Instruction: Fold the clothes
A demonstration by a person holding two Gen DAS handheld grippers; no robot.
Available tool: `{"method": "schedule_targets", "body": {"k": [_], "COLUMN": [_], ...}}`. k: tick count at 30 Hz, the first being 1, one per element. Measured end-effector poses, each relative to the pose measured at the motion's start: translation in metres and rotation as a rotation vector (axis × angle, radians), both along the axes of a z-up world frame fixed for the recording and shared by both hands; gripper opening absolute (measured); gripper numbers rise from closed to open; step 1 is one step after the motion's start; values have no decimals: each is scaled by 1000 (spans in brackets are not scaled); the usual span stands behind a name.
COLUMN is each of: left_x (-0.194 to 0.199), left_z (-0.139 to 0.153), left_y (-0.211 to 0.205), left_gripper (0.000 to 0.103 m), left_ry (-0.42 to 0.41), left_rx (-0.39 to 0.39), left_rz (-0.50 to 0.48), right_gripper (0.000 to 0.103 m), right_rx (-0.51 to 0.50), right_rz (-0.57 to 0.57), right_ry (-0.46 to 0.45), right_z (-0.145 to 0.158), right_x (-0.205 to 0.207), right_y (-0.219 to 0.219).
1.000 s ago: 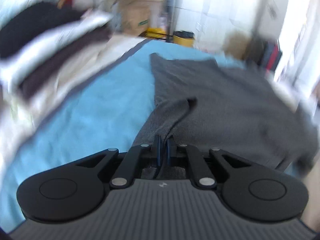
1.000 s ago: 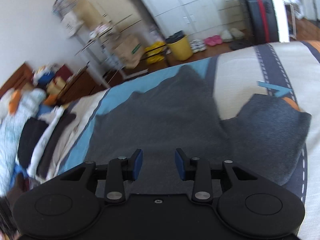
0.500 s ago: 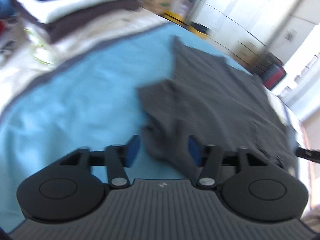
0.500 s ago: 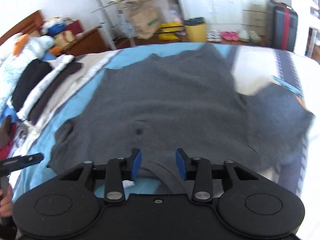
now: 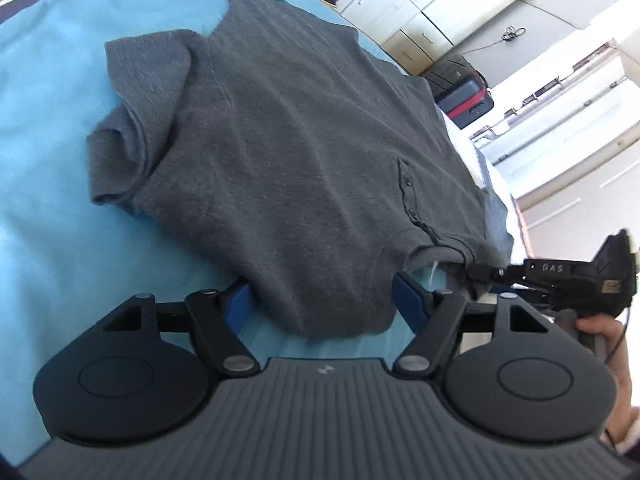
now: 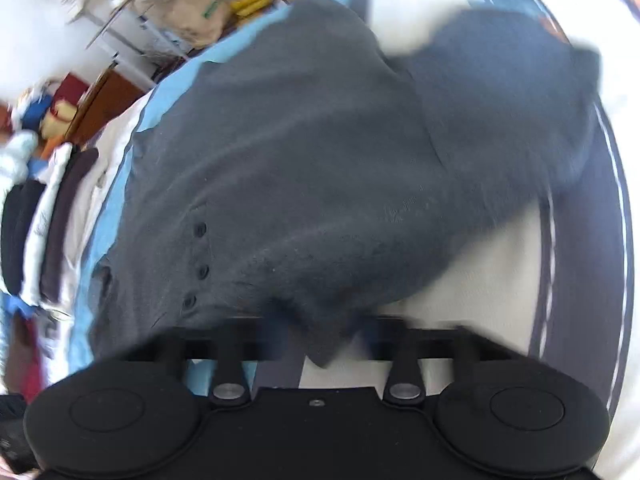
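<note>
The grey polo shirt (image 5: 304, 128) now lies spread front-up across the light-blue sheet (image 5: 52, 216), collar end nearest both grippers; one second ago the left gripper was clamped on a raised fold of it, and that fold has since been let go. The near sleeve (image 5: 128, 120) sits bunched and doubled over beside the body. The far sleeve (image 6: 512, 96) drapes onto the white cover with dark stripes (image 6: 496, 280).

Left gripper (image 5: 324, 300) — jaws spread wide, the shoulder edge of the shirt lying between the blue pads, not pinched. Right gripper (image 6: 316, 340) — jaws also apart, wider than half a second ago, with a point of the collar between them; frame is motion-blurred.

Surroundings: stacked folded clothes (image 6: 44, 216) at the bed's left edge, a black-and-red suitcase (image 5: 464, 88) beyond the bed, a brown paper bag (image 6: 196, 12) on the floor.
</note>
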State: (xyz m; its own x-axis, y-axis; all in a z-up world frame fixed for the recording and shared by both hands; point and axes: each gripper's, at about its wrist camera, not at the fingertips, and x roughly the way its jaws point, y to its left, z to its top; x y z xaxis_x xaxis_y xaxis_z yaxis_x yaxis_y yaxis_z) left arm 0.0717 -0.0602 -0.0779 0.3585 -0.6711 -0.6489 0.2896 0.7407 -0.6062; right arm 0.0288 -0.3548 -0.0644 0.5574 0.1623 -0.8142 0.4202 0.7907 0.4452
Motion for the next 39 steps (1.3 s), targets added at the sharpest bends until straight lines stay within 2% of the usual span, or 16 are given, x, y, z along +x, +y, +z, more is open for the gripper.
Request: {"method": "schedule_targets", "body": {"k": [1, 3, 7, 12, 14, 15, 17, 20, 21, 22, 23, 27, 30, 34, 36, 39], "left_x": [-3, -10, -17, -17, -20, -21, -22, -21, -20, -18, -15, -33, -34, -30, -33, -29], "left_z": [5, 16, 45, 22, 13, 11, 6, -2, -2, 0, 5, 48, 42, 30, 46, 80], "left_y": [-1, -1, 29, 24, 14, 10, 3, -2, -4, -10, -18, -23, -14, -18, -14, 8], "left_gripper": [3, 2, 2, 5, 11, 17, 57, 63, 59, 12, 3, 3, 4, 6, 12, 47], "left_ry": [-25, -78, -105, 4, 26, 26, 24, 24, 17, 8, 4, -134, -71, -45, -96, -232], "left_rx": [9, 14, -106, -43, 3, 5, -6, -52, -53, -26, 21, 85, 133, 240, 250, 250], "left_rz": [1, 3, 42, 46, 23, 9, 0, 16, 11, -9, -35, -77, -68, -149, -179, -146], "right_gripper": [11, 10, 10, 14, 19, 33, 54, 56, 49, 38, 6, 6, 6, 12, 39, 50], "right_rx": [-31, -37, 113, -49, -71, -73, -23, 58, 58, 58, 59, -36, -171, -285, -201, -21], "right_rz": [16, 23, 34, 61, 65, 64, 45, -11, 3, 17, 31, 104, 208, 320, 242, 61], "right_ry": [-19, -100, -195, 52, 90, 104, 103, 94, 89, 84, 78, 31, 92, 220, 172, 38], "right_z": [6, 23, 46, 29, 23, 21, 18, 6, 5, 3, 1, 19, 28, 10, 17, 28], "right_x": [0, -14, -59, -30, -22, -19, -19, -20, -18, -16, -14, -18, -18, -1, -7, -24], "right_y": [3, 2, -10, 4, 6, 6, 0, -15, -15, -16, -16, -1, 24, 49, 31, -12]}}
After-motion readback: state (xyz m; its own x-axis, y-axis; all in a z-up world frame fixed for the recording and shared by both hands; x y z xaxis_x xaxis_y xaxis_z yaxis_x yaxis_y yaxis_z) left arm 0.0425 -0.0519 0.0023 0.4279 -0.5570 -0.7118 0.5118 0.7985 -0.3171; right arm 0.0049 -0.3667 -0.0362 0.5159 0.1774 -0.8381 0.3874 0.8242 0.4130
